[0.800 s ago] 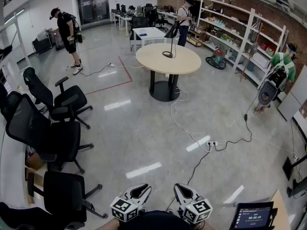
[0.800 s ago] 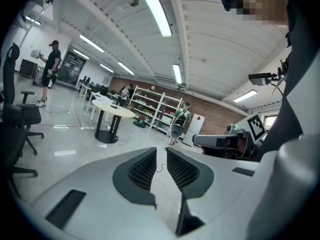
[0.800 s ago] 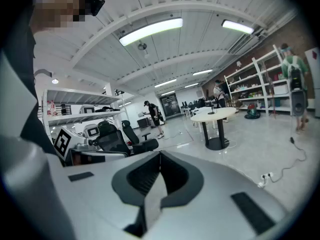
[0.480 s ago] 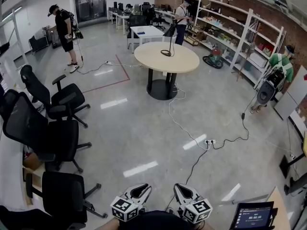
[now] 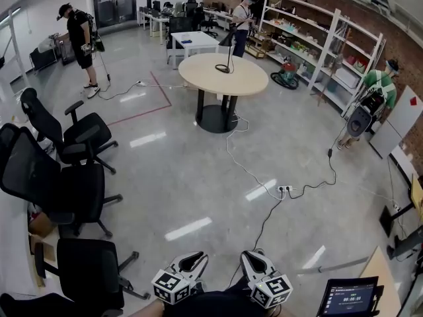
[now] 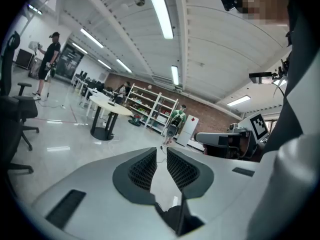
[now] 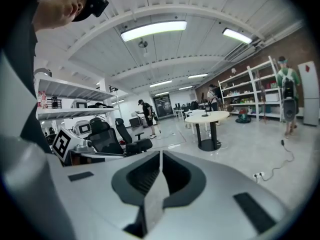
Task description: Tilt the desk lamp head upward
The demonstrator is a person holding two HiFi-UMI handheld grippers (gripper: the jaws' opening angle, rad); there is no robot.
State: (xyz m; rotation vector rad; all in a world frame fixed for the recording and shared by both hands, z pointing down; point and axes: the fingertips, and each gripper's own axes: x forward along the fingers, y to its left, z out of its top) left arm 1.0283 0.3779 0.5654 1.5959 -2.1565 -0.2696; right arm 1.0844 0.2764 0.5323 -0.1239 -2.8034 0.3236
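The black desk lamp (image 5: 228, 50) stands far off on a round wooden table (image 5: 248, 79) at the top middle of the head view, its head up near the pole's top. Both grippers are held low at the bottom edge, far from the lamp. My left gripper (image 5: 197, 257) and right gripper (image 5: 250, 255) point forward side by side, and neither holds anything. In the left gripper view the pads (image 6: 144, 166) stand a thin slit apart. The right gripper's pads (image 7: 146, 176) almost meet at the tips. The table (image 7: 210, 116) is small and distant in the right gripper view.
Black office chairs (image 5: 66, 183) line the left side. A cable runs from the table across the floor to a power strip (image 5: 285, 189). A tablet (image 5: 347, 297) sits at the lower right. Shelves (image 5: 317, 38) fill the right wall. Three people (image 5: 78, 35) stand far off.
The head view has drifted, so the table and lamp sit slightly further left and higher. Both grippers keep the same place and jaw gap.
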